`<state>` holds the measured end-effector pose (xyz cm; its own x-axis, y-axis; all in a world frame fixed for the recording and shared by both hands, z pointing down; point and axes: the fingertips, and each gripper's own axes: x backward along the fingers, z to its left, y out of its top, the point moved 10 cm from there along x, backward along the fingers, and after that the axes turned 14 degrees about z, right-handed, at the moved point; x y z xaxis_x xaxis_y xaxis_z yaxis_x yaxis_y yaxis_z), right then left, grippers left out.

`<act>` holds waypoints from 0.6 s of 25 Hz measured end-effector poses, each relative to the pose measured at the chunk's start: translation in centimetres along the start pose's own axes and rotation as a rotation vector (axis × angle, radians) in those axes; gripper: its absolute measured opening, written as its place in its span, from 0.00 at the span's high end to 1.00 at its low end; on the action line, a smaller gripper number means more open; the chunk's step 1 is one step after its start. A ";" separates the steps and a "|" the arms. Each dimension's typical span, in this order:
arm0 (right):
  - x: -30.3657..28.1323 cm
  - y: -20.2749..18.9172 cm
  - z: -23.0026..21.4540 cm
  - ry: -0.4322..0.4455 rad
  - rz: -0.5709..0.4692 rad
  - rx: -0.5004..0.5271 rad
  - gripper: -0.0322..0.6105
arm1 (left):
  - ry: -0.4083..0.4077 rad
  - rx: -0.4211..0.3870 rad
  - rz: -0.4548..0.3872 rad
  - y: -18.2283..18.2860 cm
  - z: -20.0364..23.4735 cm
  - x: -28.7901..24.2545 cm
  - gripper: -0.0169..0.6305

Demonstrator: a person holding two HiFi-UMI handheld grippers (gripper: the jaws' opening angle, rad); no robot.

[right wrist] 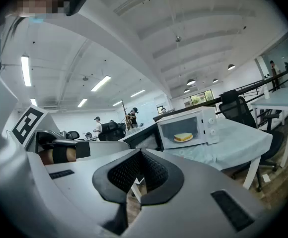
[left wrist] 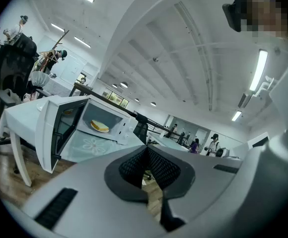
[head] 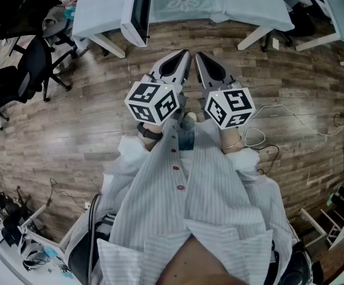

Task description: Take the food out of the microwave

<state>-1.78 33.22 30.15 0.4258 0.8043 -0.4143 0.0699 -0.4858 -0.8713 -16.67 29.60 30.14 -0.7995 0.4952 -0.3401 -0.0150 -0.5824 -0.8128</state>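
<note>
food in microwave (door open), on table

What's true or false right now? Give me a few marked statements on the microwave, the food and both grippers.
1. The microwave door stands open. True.
2. The food already lies on the table. False: it sits inside the microwave.
3. The left gripper is shut with nothing between its jaws. True.
4. The right gripper holds the food. False: it is shut on nothing, well short of the microwave.
</note>
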 end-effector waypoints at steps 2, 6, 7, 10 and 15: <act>0.2 0.0 0.0 -0.003 -0.009 -0.002 0.90 | -0.004 -0.008 0.002 0.0 -0.2 0.1 0.96; 0.8 -0.1 0.1 -0.006 -0.026 -0.001 0.90 | -0.011 -0.011 0.004 -0.2 -0.7 0.1 0.96; 1.0 -0.2 0.1 -0.006 -0.030 0.001 0.90 | -0.011 -0.012 0.003 -0.3 -0.8 0.1 0.96; 1.6 -0.4 0.0 -0.002 -0.036 0.004 0.90 | -0.007 -0.013 -0.001 -0.5 -1.3 0.1 0.96; 2.4 -0.9 -0.3 0.011 -0.033 0.010 0.90 | 0.005 -0.012 -0.008 -1.2 -2.2 0.2 0.96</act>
<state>-0.53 35.51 30.01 0.4331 0.8161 -0.3827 0.0752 -0.4558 -0.8869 -15.49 31.77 30.03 -0.7963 0.5034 -0.3355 -0.0144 -0.5702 -0.8214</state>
